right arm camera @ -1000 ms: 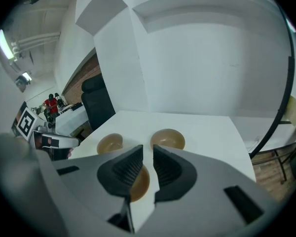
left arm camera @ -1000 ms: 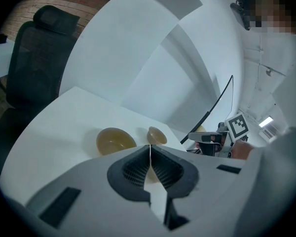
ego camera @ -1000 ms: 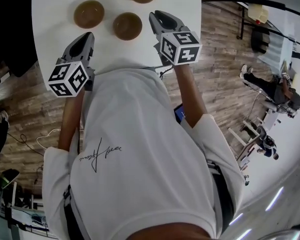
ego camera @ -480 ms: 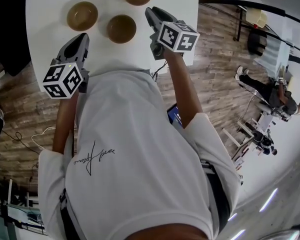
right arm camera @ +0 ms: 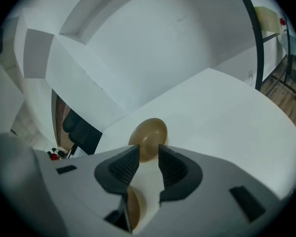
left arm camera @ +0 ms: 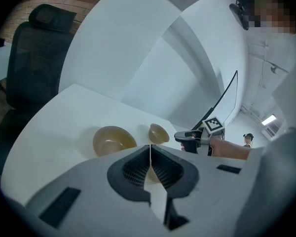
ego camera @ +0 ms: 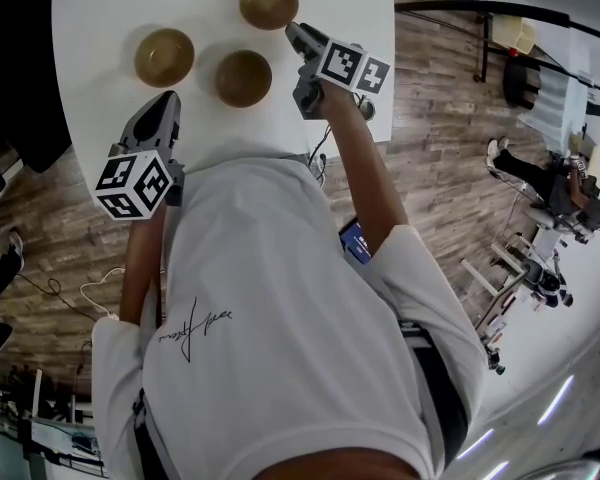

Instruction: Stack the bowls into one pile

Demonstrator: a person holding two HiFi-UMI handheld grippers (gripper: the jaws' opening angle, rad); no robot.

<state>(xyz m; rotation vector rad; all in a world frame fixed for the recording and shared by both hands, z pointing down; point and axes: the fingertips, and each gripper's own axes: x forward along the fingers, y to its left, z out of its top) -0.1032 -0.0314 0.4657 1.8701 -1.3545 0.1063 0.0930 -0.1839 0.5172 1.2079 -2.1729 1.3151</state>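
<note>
Bowls sit apart on the white table (ego camera: 100,8): far bowl (ego camera: 269,3), middle bowl (ego camera: 243,77), left bowl (ego camera: 164,56). Right gripper (ego camera: 293,34), tipped sideways, has just been opening its jaws; its own view frames the far bowl just beyond the wide gap, ungripped. Left gripper (ego camera: 165,103) hovers closed, empty.

The person wears a white shirt (ego camera: 280,298) with short sleeves (ego camera: 420,260). Behind the left gripper (ego camera: 164,103) the shirt has a thin black script print (ego camera: 194,324). The left gripper and the right gripper (ego camera: 292,32) are both grey, with black ribbed pads (left arm camera: 132,168). Each has 1 cube (ego camera: 132,183) with black-and-white square markers.
</note>
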